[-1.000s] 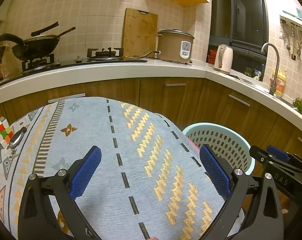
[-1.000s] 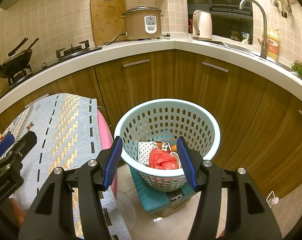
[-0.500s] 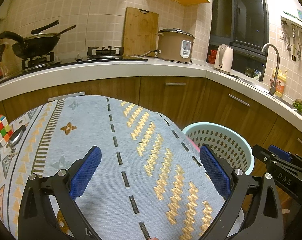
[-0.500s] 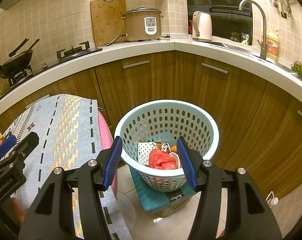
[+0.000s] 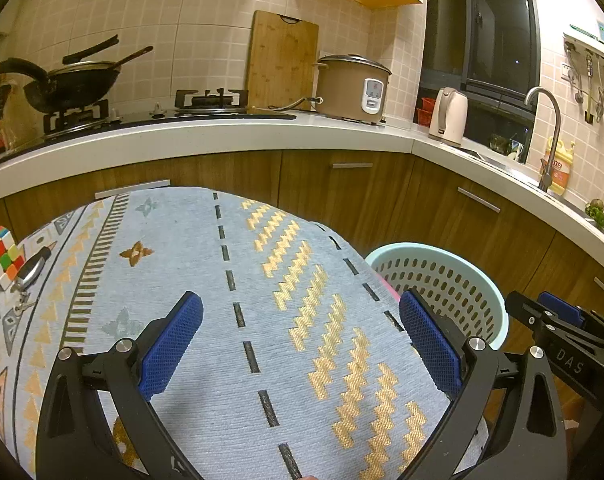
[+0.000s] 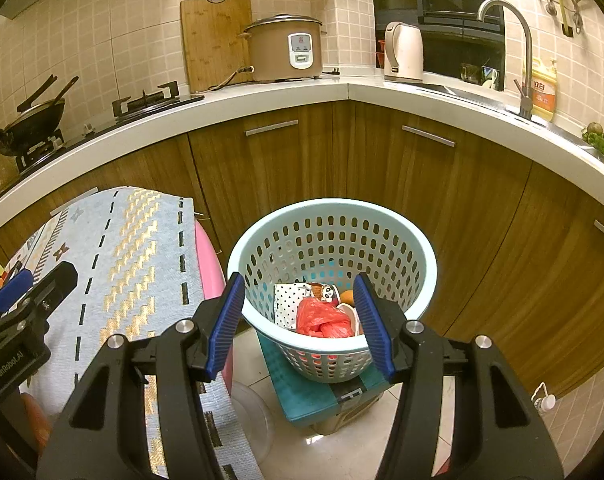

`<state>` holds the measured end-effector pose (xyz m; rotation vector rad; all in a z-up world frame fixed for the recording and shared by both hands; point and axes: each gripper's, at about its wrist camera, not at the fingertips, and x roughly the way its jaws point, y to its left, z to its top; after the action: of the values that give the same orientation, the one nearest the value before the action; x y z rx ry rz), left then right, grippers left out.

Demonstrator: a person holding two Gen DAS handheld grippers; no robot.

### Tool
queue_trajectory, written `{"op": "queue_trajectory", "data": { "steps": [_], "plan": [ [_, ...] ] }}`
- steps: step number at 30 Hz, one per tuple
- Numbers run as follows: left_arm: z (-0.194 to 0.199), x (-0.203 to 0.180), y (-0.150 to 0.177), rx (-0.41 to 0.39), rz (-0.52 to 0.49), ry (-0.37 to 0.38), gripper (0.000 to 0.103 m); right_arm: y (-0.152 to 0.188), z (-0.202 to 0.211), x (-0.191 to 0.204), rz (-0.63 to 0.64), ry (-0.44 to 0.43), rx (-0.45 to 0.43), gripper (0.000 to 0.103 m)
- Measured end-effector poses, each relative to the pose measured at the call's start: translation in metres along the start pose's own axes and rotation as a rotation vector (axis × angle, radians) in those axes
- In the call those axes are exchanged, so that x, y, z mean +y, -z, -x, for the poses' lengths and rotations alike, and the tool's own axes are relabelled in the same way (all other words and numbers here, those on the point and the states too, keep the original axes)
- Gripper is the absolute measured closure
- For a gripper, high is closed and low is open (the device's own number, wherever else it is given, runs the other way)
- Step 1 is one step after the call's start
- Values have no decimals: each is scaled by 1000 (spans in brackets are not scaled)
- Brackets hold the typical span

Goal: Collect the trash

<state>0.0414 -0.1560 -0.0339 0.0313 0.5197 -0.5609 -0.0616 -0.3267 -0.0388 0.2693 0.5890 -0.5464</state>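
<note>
A pale blue perforated basket [image 6: 413,240] stands on a teal box beside the table. Inside it lie a red plastic bag [image 6: 323,320], a dotted white wrapper [image 6: 288,304] and other scraps. My right gripper [image 6: 298,312] hovers over the basket's near rim, open, with nothing between its blue pads. My left gripper [image 5: 298,332] hangs open over the patterned tablecloth [image 5: 222,280], empty too. In the left wrist view the basket [image 5: 441,280] shows at the right, with the right gripper [image 5: 557,320] beyond it.
A Rubik's cube [image 5: 2,254] and a set of keys [image 5: 30,272] lie at the table's left edge. Wooden cabinets and a white counter curve behind, bearing a wok [image 5: 70,84], a rice cooker [image 5: 351,88] and a kettle [image 5: 447,116]. White floor tiles show below the basket.
</note>
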Motion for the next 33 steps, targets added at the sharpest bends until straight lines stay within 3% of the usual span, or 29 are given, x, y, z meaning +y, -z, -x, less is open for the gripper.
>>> {"op": "queue_trajectory", "data": {
  "steps": [33],
  "plan": [
    [-2,1,1,8,-2,-9,8,1,-2,-1,2,-8,10,50]
  ]
}}
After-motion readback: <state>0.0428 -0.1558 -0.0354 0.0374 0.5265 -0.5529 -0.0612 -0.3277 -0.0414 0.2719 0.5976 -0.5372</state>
